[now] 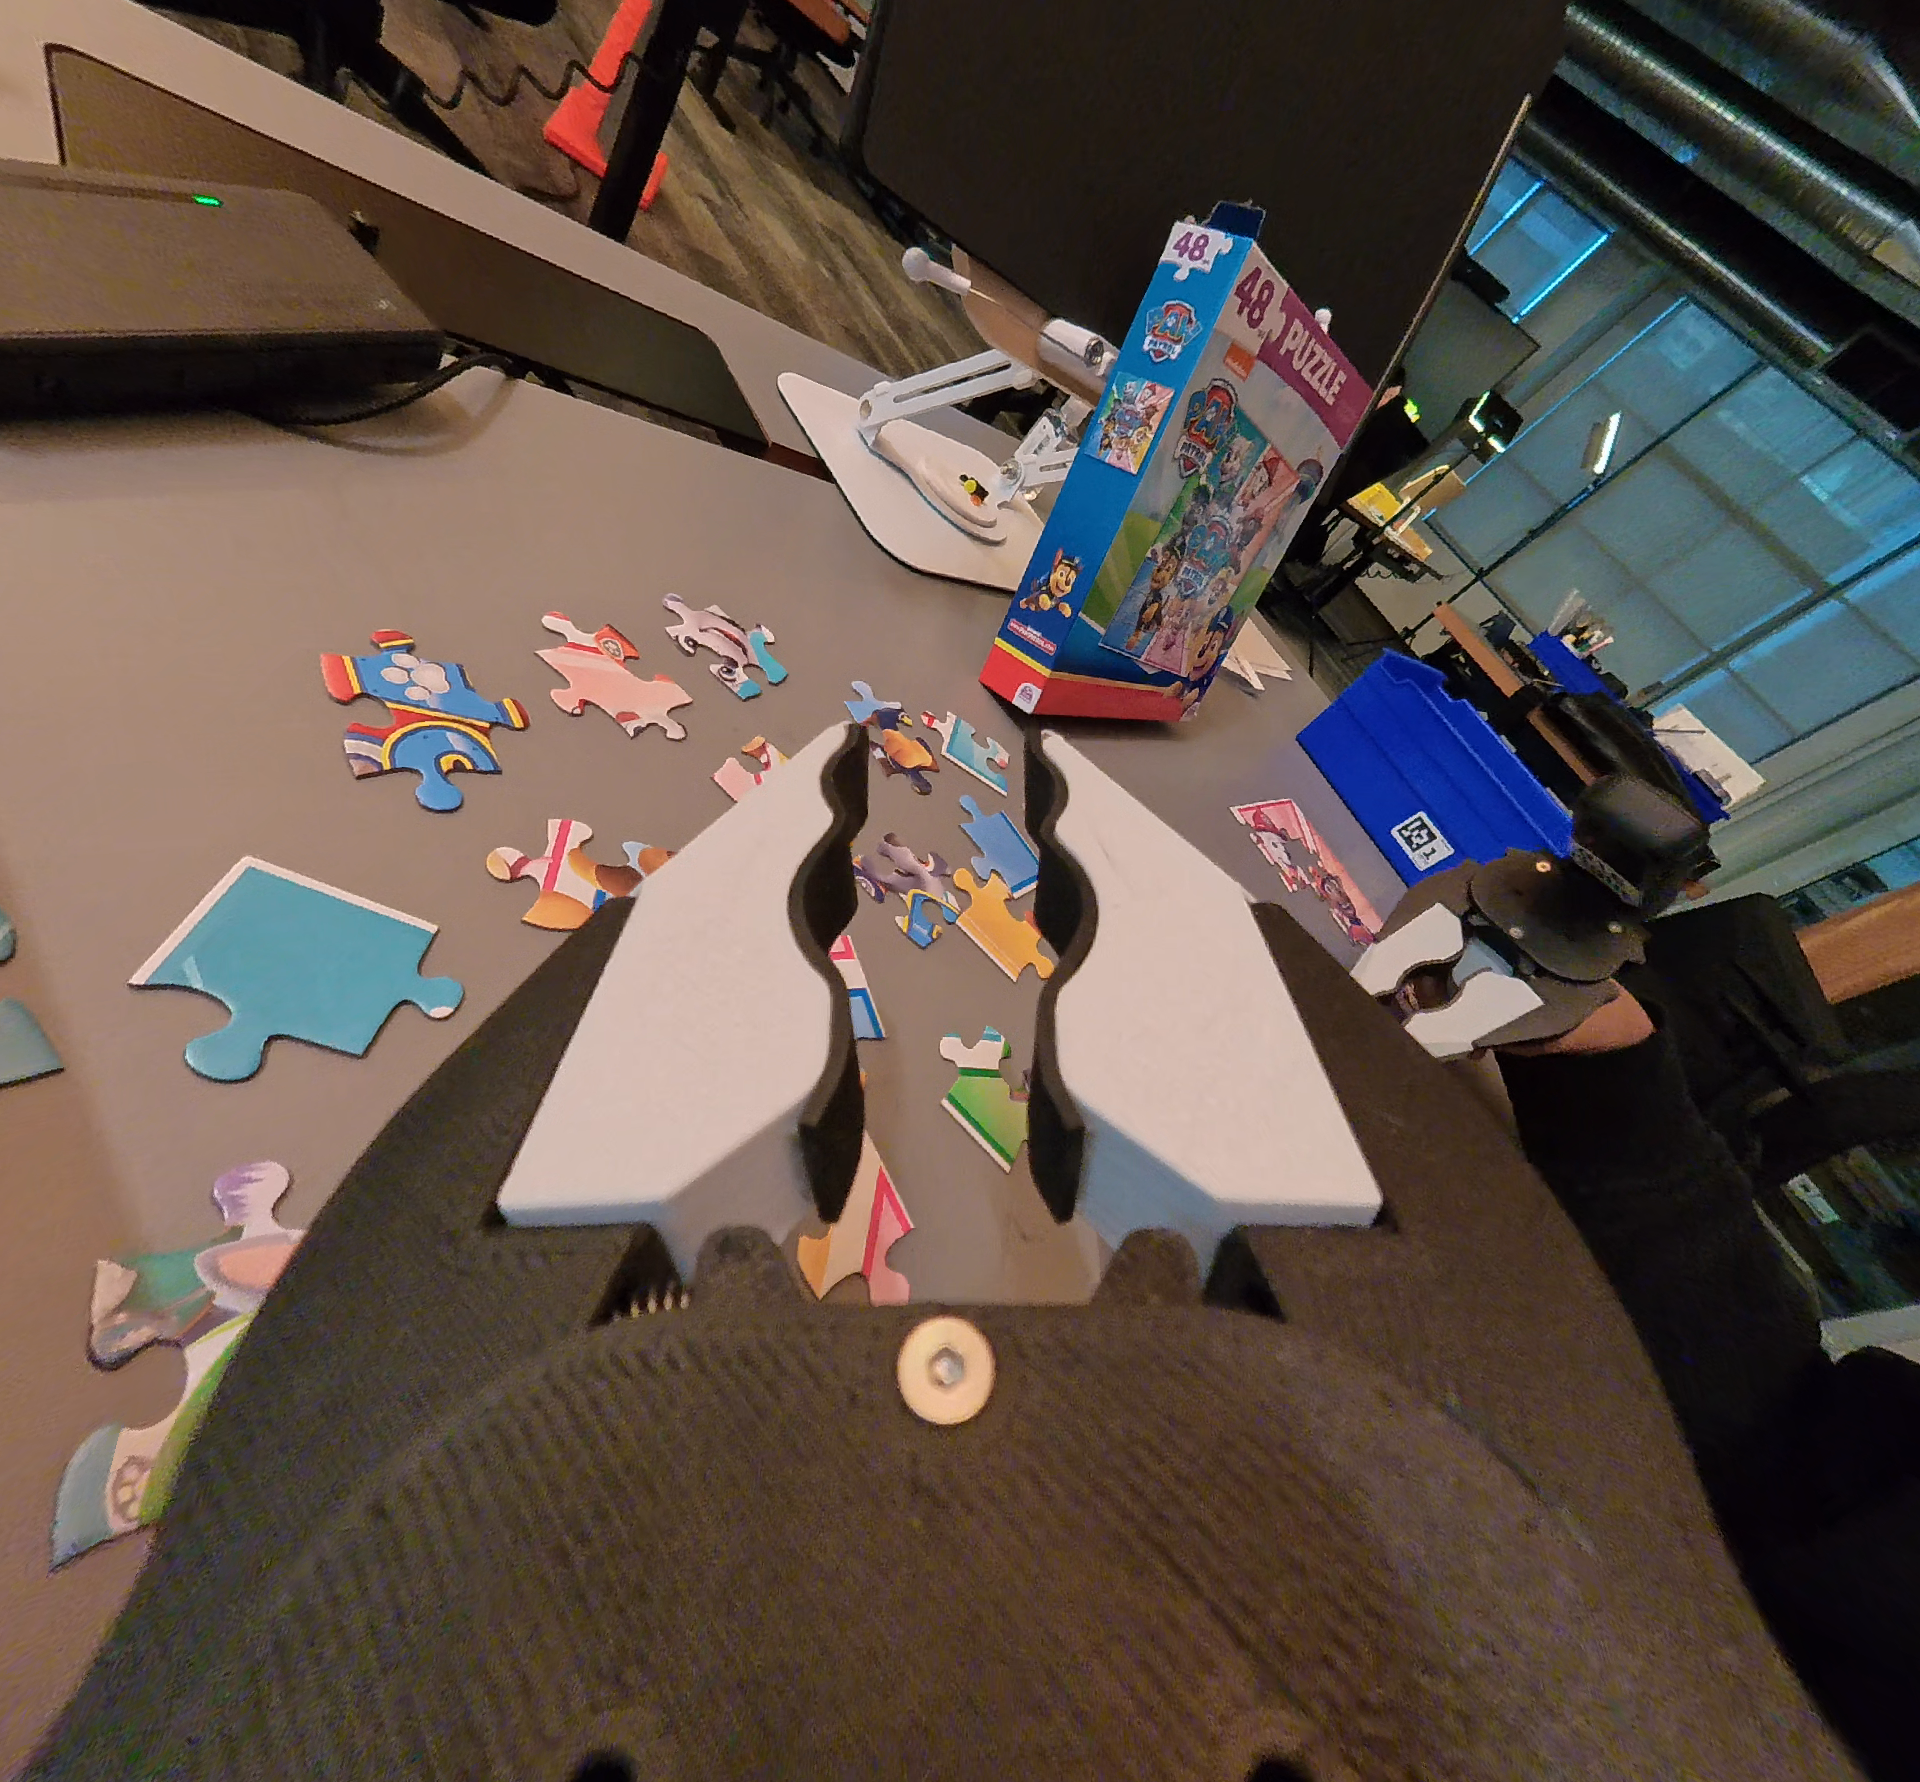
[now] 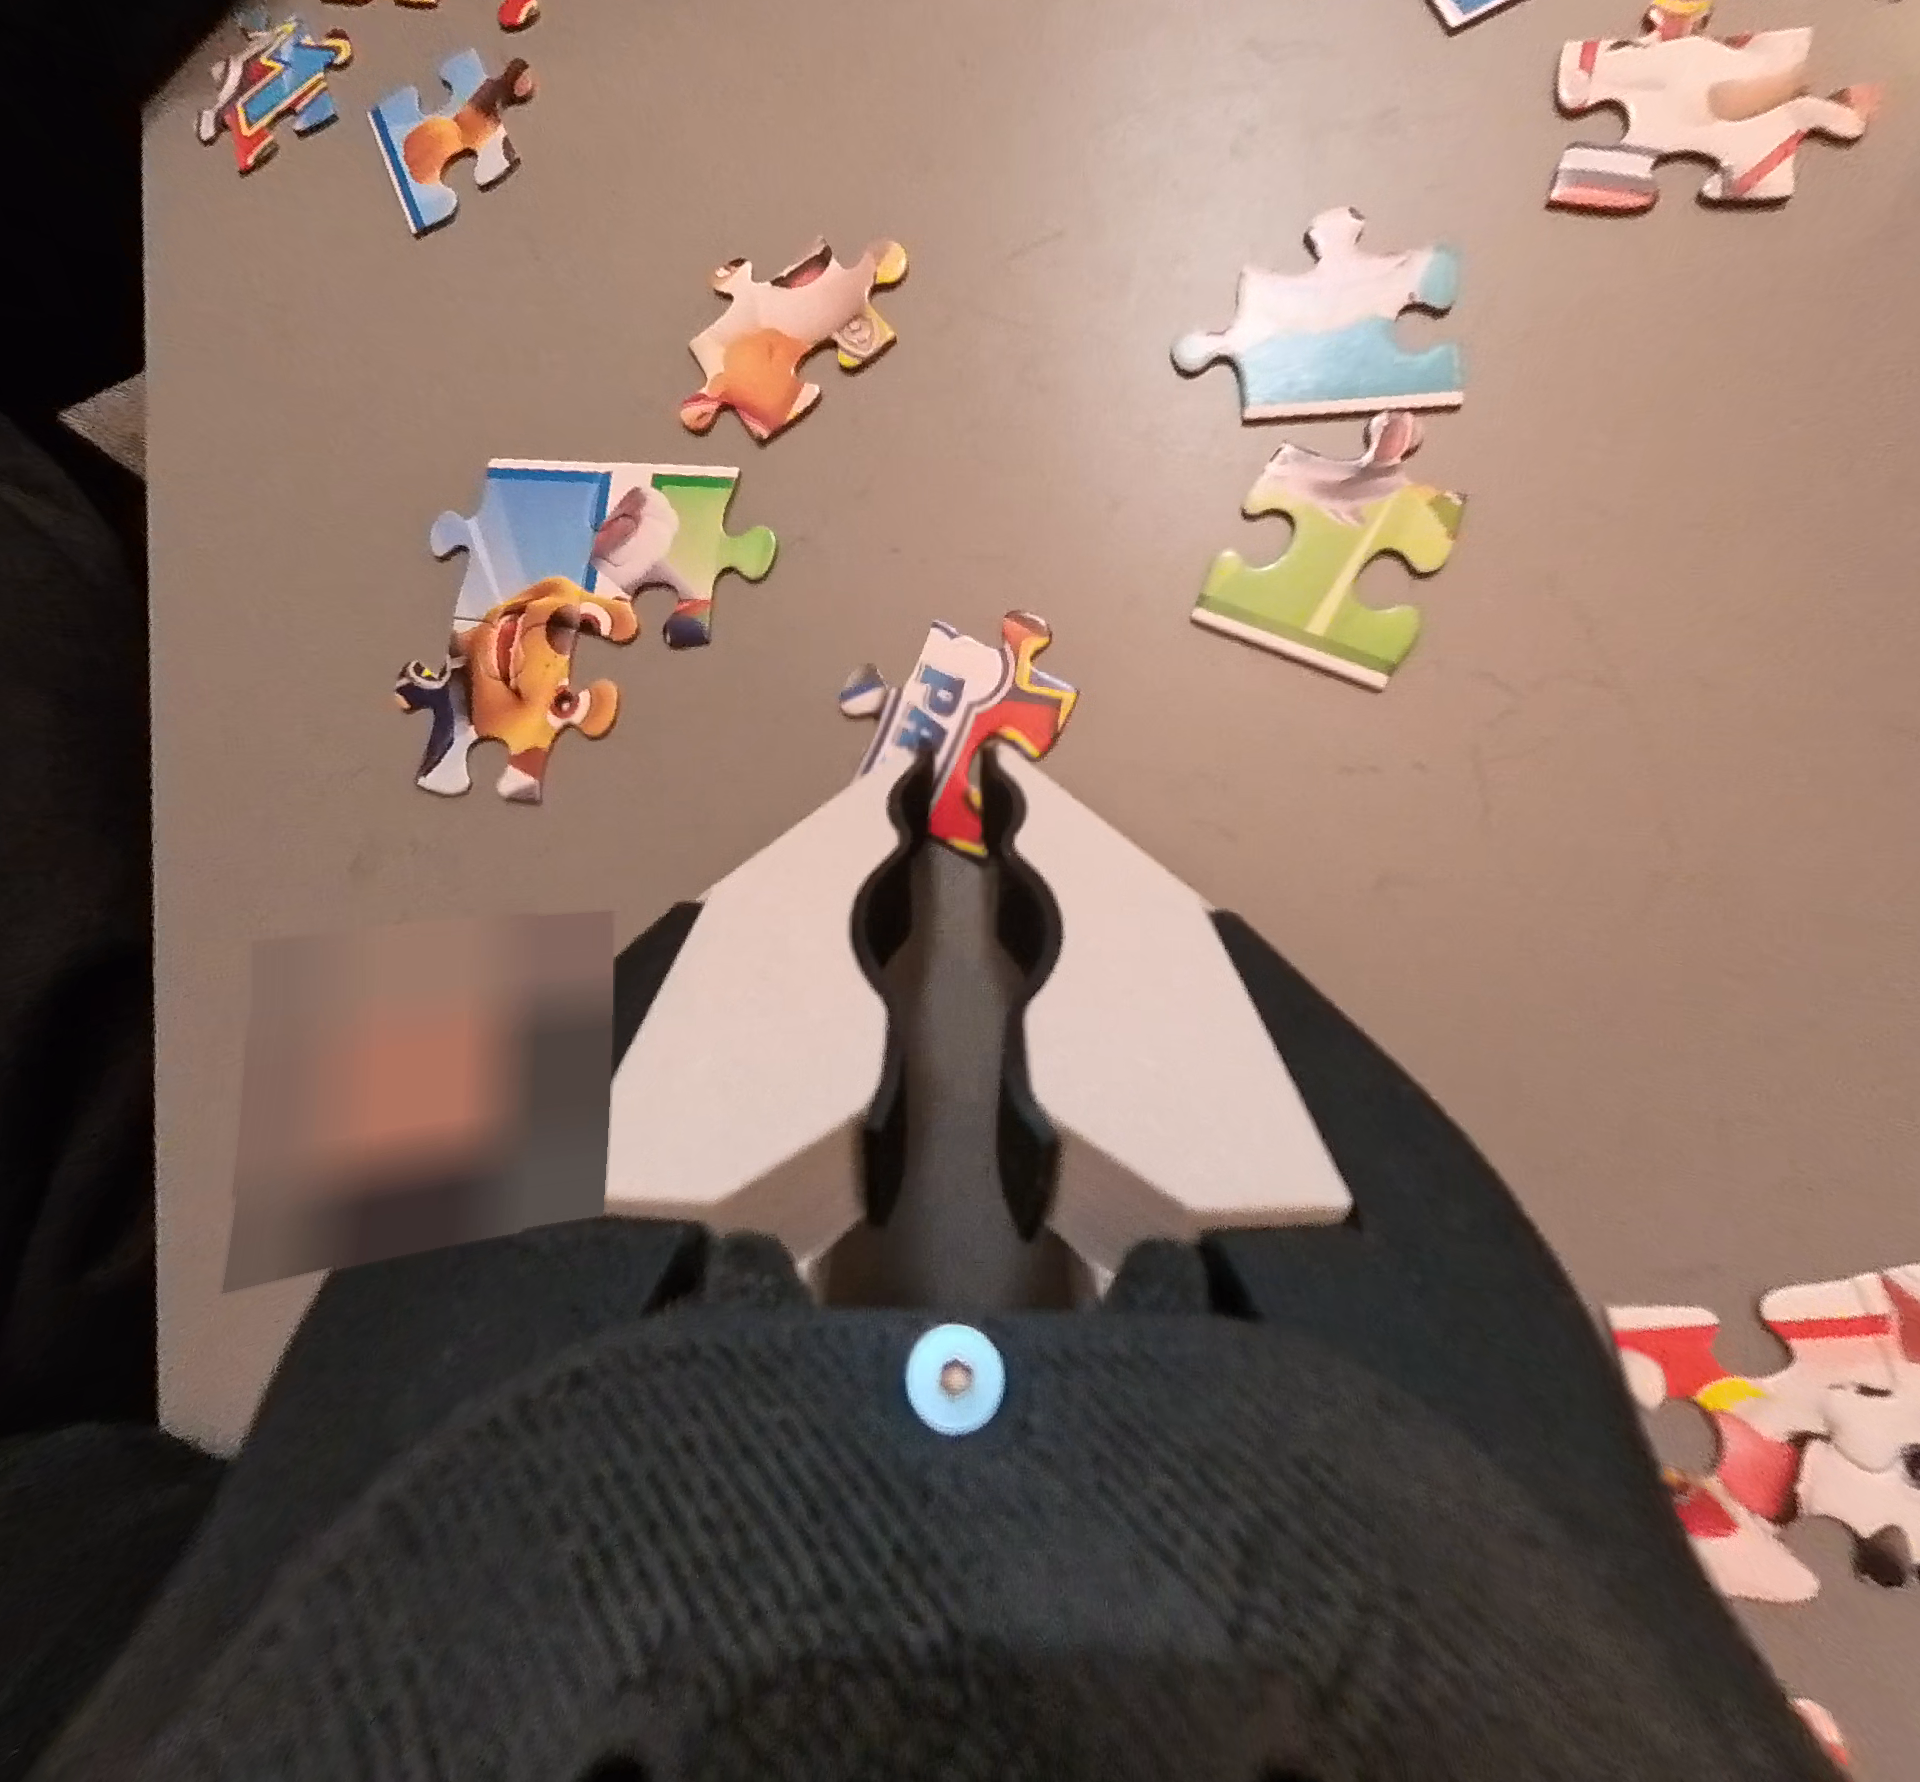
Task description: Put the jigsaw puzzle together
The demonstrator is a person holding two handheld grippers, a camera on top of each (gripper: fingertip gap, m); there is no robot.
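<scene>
- The right tongs (image 2: 954, 768) are closed on a red, white and blue puzzle piece (image 2: 971, 706); both dark pads press on its red tab, and the rest of the piece sticks out ahead of the fingertips, tilted above the grey desk (image 2: 1039, 174).
- Left of the held piece lies a small joined cluster showing an orange dog (image 2: 540, 631); an orange and white piece (image 2: 795, 340) lies farther ahead.
- To the right lie a green piece (image 2: 1330, 579) and, just beyond it, a pale blue and white piece (image 2: 1340, 330), close together.
- A red and white joined group (image 2: 1787, 1441) sits at the right edge, near the tongs' body.
- The left tongs (image 1: 948, 745) stand open above the desk with nothing between the pads; loose pieces on the surface show through the gap.
- Nearest their tips are a dark blue and orange piece (image 1: 899, 740) and a teal-edged piece (image 1: 977, 750).
- Farther left lie a blue paw-print piece (image 1: 421, 714), a pink piece (image 1: 613, 678) and a large teal piece (image 1: 301, 969).
- A puzzle box (image 1: 1174, 496) stands upright beyond the pieces, with a blue bin (image 1: 1423, 756) to its right and a white stand (image 1: 935, 475) behind it.
</scene>
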